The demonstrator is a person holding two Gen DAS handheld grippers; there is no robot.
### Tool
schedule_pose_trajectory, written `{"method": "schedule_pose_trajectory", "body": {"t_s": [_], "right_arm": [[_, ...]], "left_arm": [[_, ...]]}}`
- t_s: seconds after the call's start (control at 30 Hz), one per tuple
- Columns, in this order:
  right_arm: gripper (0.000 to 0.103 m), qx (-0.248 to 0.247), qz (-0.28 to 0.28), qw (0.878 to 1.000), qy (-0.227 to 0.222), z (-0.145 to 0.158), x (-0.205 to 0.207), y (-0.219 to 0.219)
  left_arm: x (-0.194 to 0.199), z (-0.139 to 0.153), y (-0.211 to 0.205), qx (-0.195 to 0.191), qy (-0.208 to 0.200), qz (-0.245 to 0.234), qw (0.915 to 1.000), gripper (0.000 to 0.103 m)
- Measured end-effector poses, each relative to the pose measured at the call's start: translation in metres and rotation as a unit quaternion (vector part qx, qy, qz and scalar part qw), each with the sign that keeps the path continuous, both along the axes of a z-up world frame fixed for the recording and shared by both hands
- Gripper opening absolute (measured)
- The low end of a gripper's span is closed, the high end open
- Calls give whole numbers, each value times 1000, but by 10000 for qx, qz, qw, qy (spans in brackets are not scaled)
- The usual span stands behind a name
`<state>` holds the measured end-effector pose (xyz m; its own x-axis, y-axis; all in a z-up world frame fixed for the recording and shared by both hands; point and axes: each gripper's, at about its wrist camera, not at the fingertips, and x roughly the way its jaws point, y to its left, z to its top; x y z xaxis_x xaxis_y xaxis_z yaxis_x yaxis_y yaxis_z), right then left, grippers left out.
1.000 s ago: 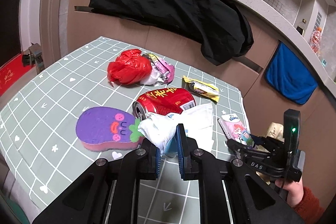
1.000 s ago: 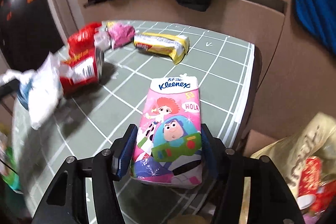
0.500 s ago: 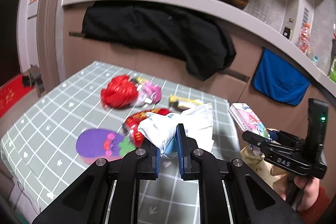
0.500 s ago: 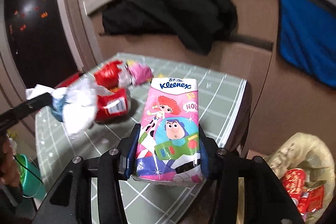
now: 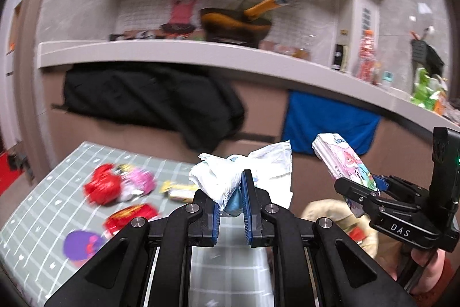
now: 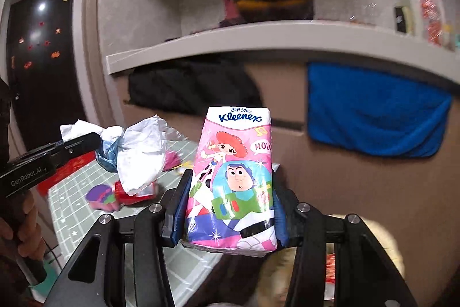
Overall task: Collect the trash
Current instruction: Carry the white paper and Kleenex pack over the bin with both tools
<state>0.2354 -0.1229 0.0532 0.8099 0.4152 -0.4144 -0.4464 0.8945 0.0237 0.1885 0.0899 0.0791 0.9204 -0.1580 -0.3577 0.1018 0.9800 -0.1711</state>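
Left tool [image 5: 231,202]: pressed together on a crumpled tissue wad [image 5: 227,177], white with a blue scrap inside; wad held in the air above the near right part of the bench [image 5: 43,206].
Right tool [image 6: 230,206]: pinching a tissue pack [image 6: 234,177] across its short width; long axis of the pack runs straight out along the fingers, printed face toward the camera; pack held off the bench, beyond its right edge.
Key relation: trash bag [image 5: 339,217] sits low, off the right edge of the bench, below and just behind the right tool; judged nearer to the right hand, so the pack should go down first, the wad after a move rightward.
Left on bench, near to far: purple sponge [image 5: 82,245] by the near left; red can [image 5: 132,216] beside it; yellow wrapper [image 5: 179,190] mid-bench; red bag [image 5: 102,187] and pink wrapper [image 5: 138,181] touching, toward the far edge.
Beyond: black jacket [image 5: 149,97] and blue towel [image 5: 327,120] hanging under the shelf.
Change against a second earlier: both tools higher and clear of the bench; pack then flat on the bench between wider jaws, now lifted and gripped; wad grip unchanged.
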Motion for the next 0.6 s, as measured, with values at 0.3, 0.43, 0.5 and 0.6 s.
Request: {"method": "schedule_pose_trajectory", "body": {"t_s": [0.3,0.43,0.5,0.6], "right_arm": [[45,-128,-762,9959,-476,30,-24,-69],[45,-110,-1058,9931,-490,33,-29,-98],[45,-99,-1181,9918,-470,34,-32,-113],[45,-70,-1306,9905,-437,35,-35,-130]], "left_arm": [[23,20,-77,-91,-168,-813,9965,13],[29,20,-108,-73,-166,-1081,9940,13],[31,17,-121,-84,-128,-1183,9929,13],[33,11,-137,-94,-47,-1272,9918,13]]}}
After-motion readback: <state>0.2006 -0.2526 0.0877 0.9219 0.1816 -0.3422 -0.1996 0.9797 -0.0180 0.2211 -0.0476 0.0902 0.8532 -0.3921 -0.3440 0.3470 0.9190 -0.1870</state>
